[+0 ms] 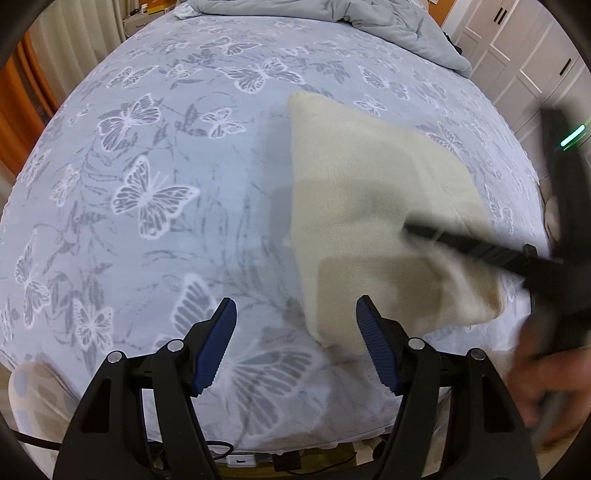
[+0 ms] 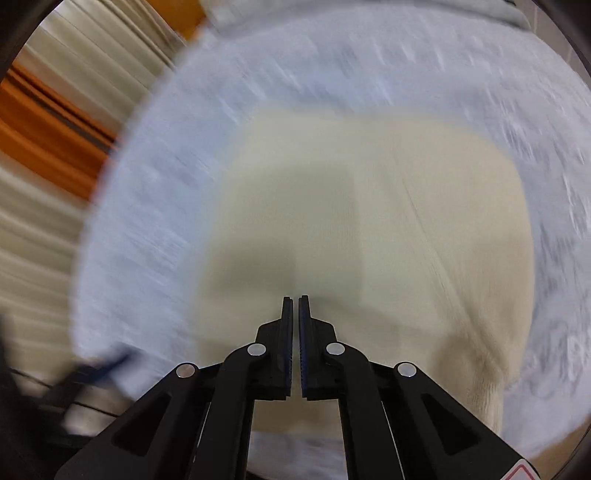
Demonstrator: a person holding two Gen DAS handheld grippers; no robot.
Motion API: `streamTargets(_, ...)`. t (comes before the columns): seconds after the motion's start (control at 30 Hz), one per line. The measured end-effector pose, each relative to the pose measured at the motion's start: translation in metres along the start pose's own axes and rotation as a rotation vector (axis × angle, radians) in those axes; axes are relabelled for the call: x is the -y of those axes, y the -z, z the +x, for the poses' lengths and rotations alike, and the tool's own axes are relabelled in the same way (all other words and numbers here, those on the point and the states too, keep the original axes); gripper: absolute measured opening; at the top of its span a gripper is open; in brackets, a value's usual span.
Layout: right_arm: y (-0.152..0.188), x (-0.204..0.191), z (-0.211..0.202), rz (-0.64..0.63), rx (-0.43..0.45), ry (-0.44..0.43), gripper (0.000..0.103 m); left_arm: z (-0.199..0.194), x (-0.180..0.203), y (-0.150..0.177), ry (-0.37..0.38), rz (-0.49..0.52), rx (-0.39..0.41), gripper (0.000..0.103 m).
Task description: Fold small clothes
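Note:
A folded cream knit garment (image 1: 369, 206) lies flat on the butterfly-print bed sheet (image 1: 147, 147), right of centre in the left wrist view. My left gripper (image 1: 295, 301) stands open above the sheet, and the garment's near corner lies just beside its right finger, with nothing between the pads. My right gripper (image 1: 408, 230) reaches in from the right over the garment, blurred. In the right wrist view the garment (image 2: 406, 221) fills the middle. There the right gripper (image 2: 294, 297) is shut above it, and I see no cloth between its pads.
A person's hand (image 1: 546, 387) holds the right gripper at the lower right. A grey duvet (image 1: 388, 22) is bunched at the far end of the bed. White wardrobe doors (image 1: 517, 55) stand at the right and curtains (image 2: 37, 221) at the left. Cables and a power strip (image 1: 240, 459) lie below the near bed edge.

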State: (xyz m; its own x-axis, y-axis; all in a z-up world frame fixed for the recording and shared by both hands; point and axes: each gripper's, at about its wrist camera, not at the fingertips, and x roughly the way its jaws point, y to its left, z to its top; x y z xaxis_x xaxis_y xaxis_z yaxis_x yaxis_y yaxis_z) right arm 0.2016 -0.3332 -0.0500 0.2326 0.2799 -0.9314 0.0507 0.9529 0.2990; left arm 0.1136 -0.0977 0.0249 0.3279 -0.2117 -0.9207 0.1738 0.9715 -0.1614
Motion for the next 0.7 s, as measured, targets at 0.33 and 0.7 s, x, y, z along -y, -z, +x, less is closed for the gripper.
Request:
streamTargets(0.33,0.051,0.078,-0.063,0.187,0.113,0.062,0.003,0.007,0.018,0.000,0.028,0.009,-0.012,0.065)
streamTargets(0.7,0.061,0.089,-0.055,0.247,0.128,0.003,0.000,0.025,0.036,0.007,0.004,0.043,-0.055,0.065)
